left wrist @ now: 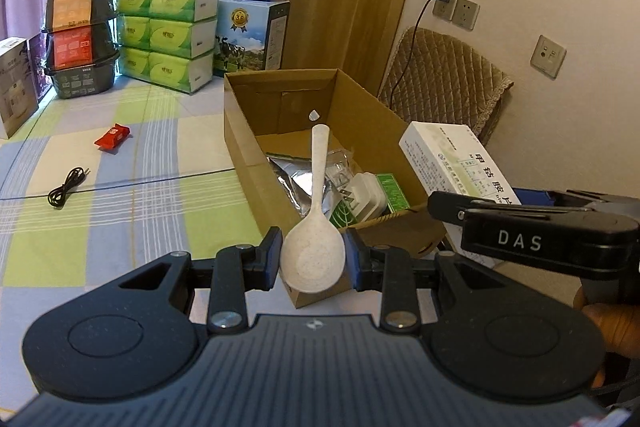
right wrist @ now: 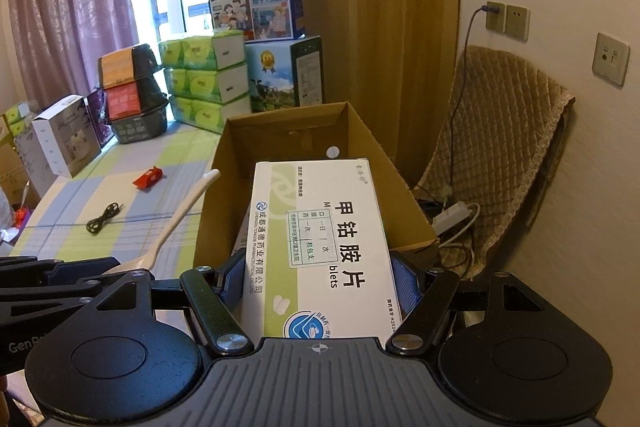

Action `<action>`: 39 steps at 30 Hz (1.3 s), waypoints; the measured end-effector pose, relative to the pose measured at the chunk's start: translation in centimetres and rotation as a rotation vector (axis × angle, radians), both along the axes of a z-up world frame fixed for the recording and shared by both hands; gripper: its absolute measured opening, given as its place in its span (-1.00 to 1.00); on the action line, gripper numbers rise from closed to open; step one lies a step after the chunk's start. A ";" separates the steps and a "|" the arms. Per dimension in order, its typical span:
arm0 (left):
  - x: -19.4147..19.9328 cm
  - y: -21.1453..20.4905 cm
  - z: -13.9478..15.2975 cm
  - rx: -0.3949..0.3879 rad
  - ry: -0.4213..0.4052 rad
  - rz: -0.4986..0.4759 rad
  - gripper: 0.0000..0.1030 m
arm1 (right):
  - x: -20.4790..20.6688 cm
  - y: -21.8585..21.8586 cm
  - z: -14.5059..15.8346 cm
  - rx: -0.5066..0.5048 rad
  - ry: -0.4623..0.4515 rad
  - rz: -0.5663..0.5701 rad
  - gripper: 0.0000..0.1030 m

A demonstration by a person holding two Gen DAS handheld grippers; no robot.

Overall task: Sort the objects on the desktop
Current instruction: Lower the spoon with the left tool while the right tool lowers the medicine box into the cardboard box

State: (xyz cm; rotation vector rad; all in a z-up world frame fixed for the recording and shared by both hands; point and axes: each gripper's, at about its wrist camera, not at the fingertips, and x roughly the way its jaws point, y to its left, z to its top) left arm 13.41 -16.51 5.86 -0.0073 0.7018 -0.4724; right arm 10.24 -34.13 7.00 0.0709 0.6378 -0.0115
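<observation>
My left gripper (left wrist: 313, 255) is shut on the bowl of a white speckled spoon (left wrist: 314, 223), whose handle points forward over the open cardboard box (left wrist: 248, 147). Inside the box lie a silver foil pouch (left wrist: 296, 183), a white charger plug (left wrist: 366, 197) and a green packet (left wrist: 390, 189). My right gripper (right wrist: 320, 281) is shut on a white and green medicine box (right wrist: 320, 239), held over the near end of the cardboard box (right wrist: 280, 131). The medicine box (left wrist: 452, 155) and right gripper also show at the right of the left wrist view. The spoon (right wrist: 176, 219) shows at the left of the right wrist view.
A red snack packet (left wrist: 113, 136) and a coiled black cable (left wrist: 66, 187) lie on the checked tablecloth (left wrist: 120, 211). Green tissue packs (left wrist: 168, 35), stacked black bowls (left wrist: 80, 43), milk cartons (left wrist: 250, 35) and small boxes line the far edge. A padded chair (left wrist: 444, 83) stands by the wall.
</observation>
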 end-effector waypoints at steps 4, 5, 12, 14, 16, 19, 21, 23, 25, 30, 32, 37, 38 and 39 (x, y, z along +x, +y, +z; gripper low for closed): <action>0.2 -0.3 -0.1 0.003 0.000 -0.002 -0.46 | 0.1 -0.4 -0.1 0.003 0.002 -0.004 0.34; 0.2 -0.4 -0.1 0.004 0.001 -0.003 -0.46 | 0.1 -0.5 -0.2 0.004 0.002 -0.006 0.34; 1.0 -1.5 -0.2 0.000 0.012 -0.006 -0.46 | 0.7 -1.3 -0.2 -0.005 0.002 -0.009 0.34; 1.4 -1.7 -0.2 -0.008 0.013 -0.001 -0.46 | 1.0 -1.6 -0.1 -0.007 -0.002 -0.011 0.34; 1.9 -2.0 -0.1 -0.008 0.013 0.002 -0.46 | 1.5 -1.8 0.1 -0.011 -0.006 -0.011 0.34; 2.7 -2.4 0.0 -0.015 0.011 0.006 -0.46 | 2.4 -2.1 0.3 -0.015 -0.008 -0.008 0.34; 3.3 -2.8 0.1 -0.014 0.007 0.008 -0.46 | 3.0 -2.4 0.3 -0.010 -0.008 -0.007 0.34; 4.0 -3.2 0.2 -0.012 0.004 0.010 -0.46 | 3.6 -2.7 0.4 -0.007 -0.007 -0.005 0.34; 4.7 -3.5 0.2 -0.014 0.002 0.015 -0.46 | 4.3 -3.0 0.4 -0.003 -0.007 -0.002 0.34; 6.8 -4.2 0.0 -0.014 0.000 0.033 -0.46 | 6.4 -3.6 0.5 -0.002 -0.002 0.012 0.34; 7.8 -4.4 -0.2 -0.019 0.003 0.039 -0.46 | 7.3 -3.9 0.4 -0.001 0.004 0.014 0.34; 10.0 -4.9 -0.8 -0.026 0.013 0.051 -0.46 | 9.6 -4.3 0.1 -0.002 0.016 0.020 0.34; 10.3 -5.1 -0.9 -0.025 0.015 0.052 -0.46 | 10.0 -4.4 0.0 -0.004 0.017 0.022 0.34; 10.7 -5.2 -1.1 -0.026 0.017 0.053 -0.46 | 10.3 -4.5 0.0 -0.006 0.018 0.023 0.34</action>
